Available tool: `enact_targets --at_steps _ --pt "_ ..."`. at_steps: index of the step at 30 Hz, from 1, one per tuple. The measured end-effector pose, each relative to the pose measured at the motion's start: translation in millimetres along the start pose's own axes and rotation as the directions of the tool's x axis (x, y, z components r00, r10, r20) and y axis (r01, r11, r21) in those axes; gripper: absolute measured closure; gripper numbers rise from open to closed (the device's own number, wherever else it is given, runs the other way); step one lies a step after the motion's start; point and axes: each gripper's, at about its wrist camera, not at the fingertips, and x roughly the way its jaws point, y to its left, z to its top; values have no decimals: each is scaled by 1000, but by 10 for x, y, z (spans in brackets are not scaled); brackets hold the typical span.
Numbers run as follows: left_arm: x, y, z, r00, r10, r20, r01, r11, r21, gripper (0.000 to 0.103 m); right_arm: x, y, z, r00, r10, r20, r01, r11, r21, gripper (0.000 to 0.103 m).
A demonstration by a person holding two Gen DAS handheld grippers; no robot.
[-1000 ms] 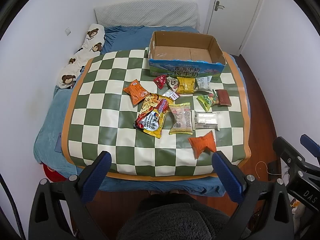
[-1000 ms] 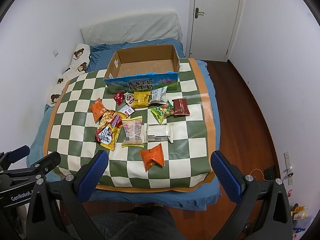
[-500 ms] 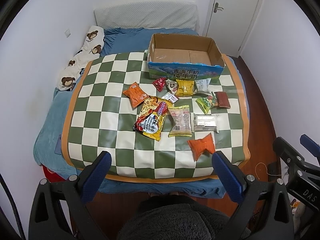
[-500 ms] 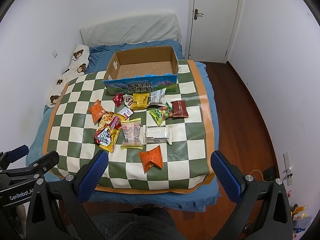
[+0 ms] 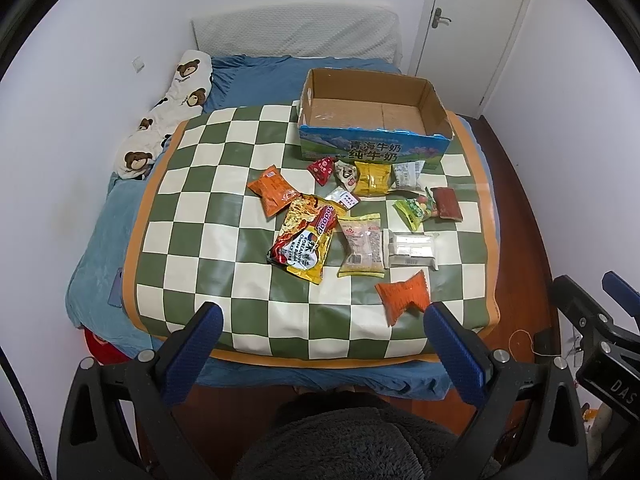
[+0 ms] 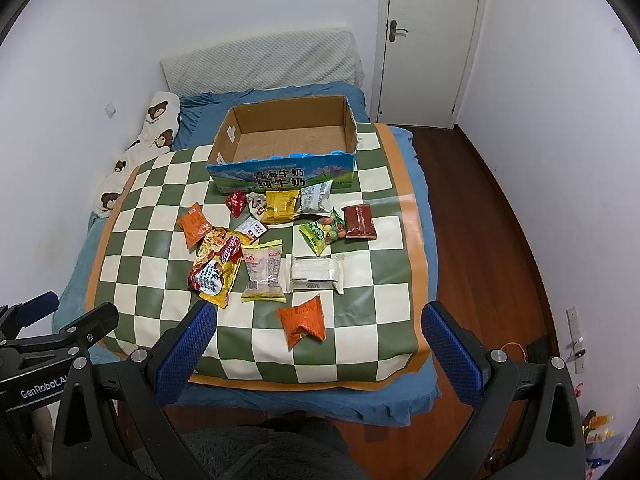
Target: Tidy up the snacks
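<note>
Both the left gripper [image 5: 320,340] and right gripper [image 6: 318,338] hang with fingers spread wide and nothing in them, near the foot of the checkered mat [image 5: 224,216], while the snack packets [image 5: 352,216] lie scattered just in front of the empty cardboard box [image 5: 372,120] on that mat.

My left gripper [image 5: 322,350] and right gripper [image 6: 318,346] look alike: black frames, silver screws, textured blue finger pads [image 6: 184,354]. White "GenRobot" lettering marks the left one's side.
</note>
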Motion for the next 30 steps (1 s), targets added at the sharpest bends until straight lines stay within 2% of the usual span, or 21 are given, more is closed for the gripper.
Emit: enact_targets --at_steps 9,13,18,23,26,30 --pt "93 66 10 1000 1 -6 -1 1000 -14 0 122 -37 -61 1000 16 -11 -16 1000 11 0" --pt "451 169 62 998 62 -4 -62 997 -38 0 427 -89 -81 998 36 -52 -33 999 42 0" --pt "1170 341 226 986 162 -49 -164 986 -36 0 1238 -216 -105 982 106 -156 -86 987 133 0" --pt "2117 476 390 963 203 -176 -205 979 4 0 2248 -173 -78 950 175 -260 -129 974 186 0" --pt "2668 507 488 947 200 -252 -195 980 46 0 2796 -15 -48 931 194 -311 -143 973 180 0" --pt "3256 494 604 936 135 -325 -111 990 90 0 3426 241 -30 895 245 -373 -190 965 180 0"
